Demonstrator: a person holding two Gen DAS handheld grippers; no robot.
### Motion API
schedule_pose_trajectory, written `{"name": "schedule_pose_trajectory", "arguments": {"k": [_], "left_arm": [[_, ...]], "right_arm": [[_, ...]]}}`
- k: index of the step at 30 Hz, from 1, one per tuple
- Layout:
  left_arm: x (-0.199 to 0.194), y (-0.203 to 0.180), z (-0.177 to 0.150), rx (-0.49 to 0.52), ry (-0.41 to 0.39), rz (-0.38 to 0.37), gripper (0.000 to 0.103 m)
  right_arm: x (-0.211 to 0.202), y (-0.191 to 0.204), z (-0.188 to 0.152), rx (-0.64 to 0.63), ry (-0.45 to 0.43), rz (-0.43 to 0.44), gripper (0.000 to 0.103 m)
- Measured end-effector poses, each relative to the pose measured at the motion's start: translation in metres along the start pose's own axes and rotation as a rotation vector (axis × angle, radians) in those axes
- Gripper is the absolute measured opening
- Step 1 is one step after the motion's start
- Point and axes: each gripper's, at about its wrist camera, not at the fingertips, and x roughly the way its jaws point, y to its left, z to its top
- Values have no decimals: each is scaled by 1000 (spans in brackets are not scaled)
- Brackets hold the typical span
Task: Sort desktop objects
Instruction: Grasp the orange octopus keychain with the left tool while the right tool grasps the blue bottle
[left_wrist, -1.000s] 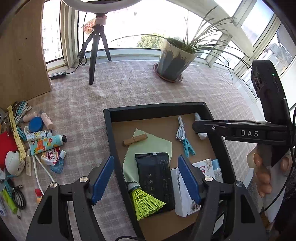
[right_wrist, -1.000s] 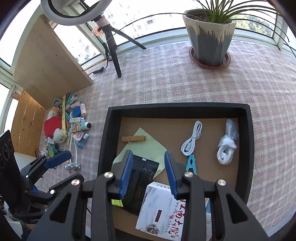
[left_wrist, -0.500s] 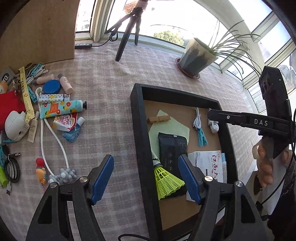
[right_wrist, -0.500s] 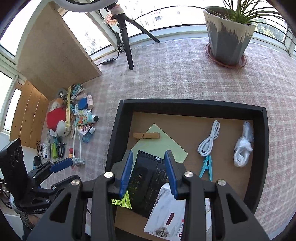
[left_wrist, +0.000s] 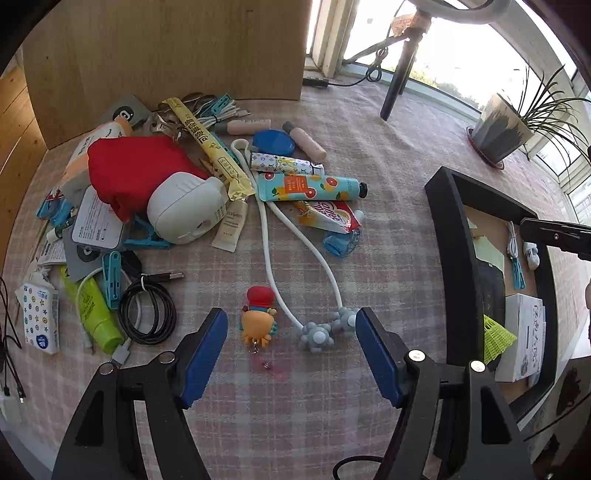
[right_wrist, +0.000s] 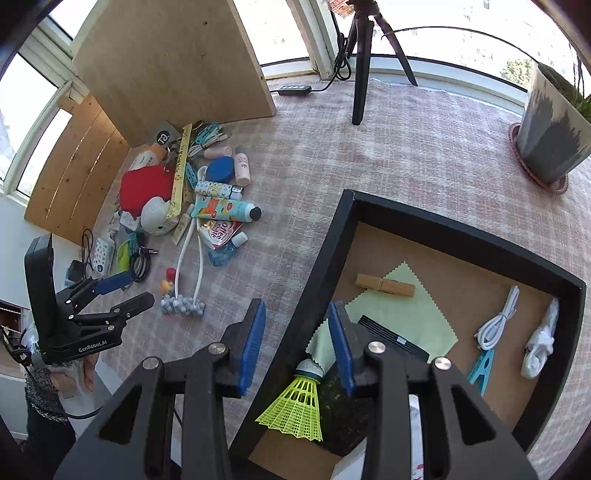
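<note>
Just ahead of your left gripper (left_wrist: 288, 343), on the checked cloth (left_wrist: 388, 155), lies the nearest loose piece: a small orange and red toy figure (left_wrist: 258, 319) with a key ring at its near end. Its long axis runs roughly toward and away from you, in line with the way the gripper points, so the two blue pads would close across its short width. It sits a little left of the midline between the pads, nearer the left one, and nothing touches it yet.

Your left jaws stand wide and empty, well apart from the toy on both sides. Just to the toy's right, close to the right pad, are the grey knobbly balls (left_wrist: 321, 332) at the end of a white cord (left_wrist: 273, 236) that loops back toward the pile (left_wrist: 155, 192). I judge that cord the main hazard: a careless close could catch a ball along with the toy.

Your right gripper (right_wrist: 295, 343) is narrower and also holds nothing; it hangs over the near left rim of the black tray (right_wrist: 321, 266), with the yellow shuttlecock (right_wrist: 295, 406) below it inside. The tray lies to the right of the pile, so the left hand is plainly the nearer one for this pick, and the carry would go rightward over the tray's wall.
</note>
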Motion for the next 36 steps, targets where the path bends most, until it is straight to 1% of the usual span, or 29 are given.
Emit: {"name": "schedule_pose_trajectory", "arguments": {"k": [2, 4, 8, 13, 19, 27, 32, 34, 36], "left_arm": [[7, 12, -7, -10, 25, 7, 70], [11, 20, -13, -12, 34, 12, 70], [14, 29, -21, 1, 30, 1, 68], [19, 38, -25, 34, 31, 2, 63], [28, 40, -27, 50, 40, -15, 58], [39, 33, -16, 82, 34, -22, 54], [45, 30, -11, 96, 42, -34, 53], [47, 26, -9, 110, 43, -31, 53], [48, 24, -7, 119, 44, -33, 51]], "right_arm": [[13, 16, 7, -17, 23, 17, 35], [31, 32, 14, -21, 57, 45, 35], [71, 53, 26, 20, 143, 97, 35], [114, 71, 36, 49, 191, 52, 35], [142, 82, 45, 77, 218, 20, 35], [161, 89, 58, 96, 227, -27, 35], [166, 99, 65, 67, 222, -71, 35], [168, 106, 70, 55, 233, -91, 35], [169, 108, 72, 50, 239, -96, 35]]}}
